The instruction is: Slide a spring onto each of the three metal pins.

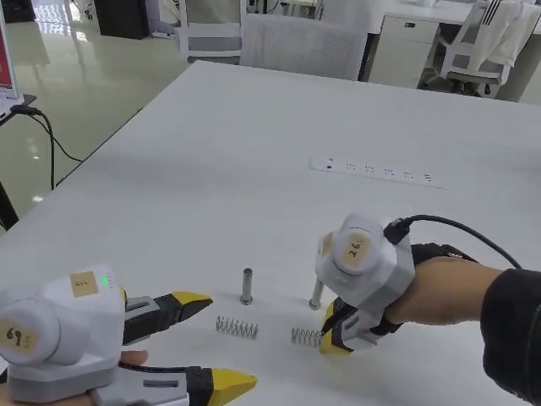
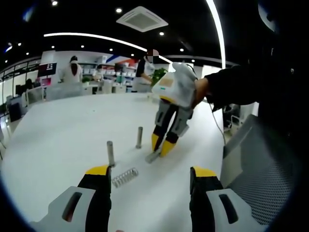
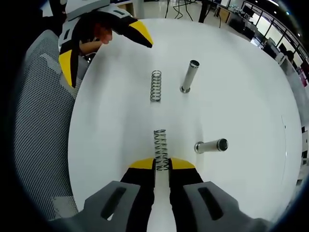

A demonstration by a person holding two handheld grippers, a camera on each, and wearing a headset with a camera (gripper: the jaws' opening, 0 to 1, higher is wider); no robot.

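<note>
Two metal pins stand upright on the white table: one [image 1: 247,286] in the open, the other [image 1: 316,294] partly behind my right gripper [image 1: 330,334]. That gripper is shut on the end of a spring [image 1: 306,337], which lies low along the table. In the right gripper view the held spring [image 3: 160,145] sticks out from between the jaws, past the near pin [image 3: 211,145] and towards the far pin [image 3: 188,76]. A loose spring [image 1: 236,327] lies flat between the grippers. My left gripper [image 1: 215,342] is open just left of it, with nothing between its fingers.
A white power strip [image 1: 376,172] lies further back on the table. The table's left edge [image 1: 101,144] drops to the floor. Chairs [image 1: 296,42] stand at the far end. A grey mesh chair [image 3: 43,121] is close to the near edge.
</note>
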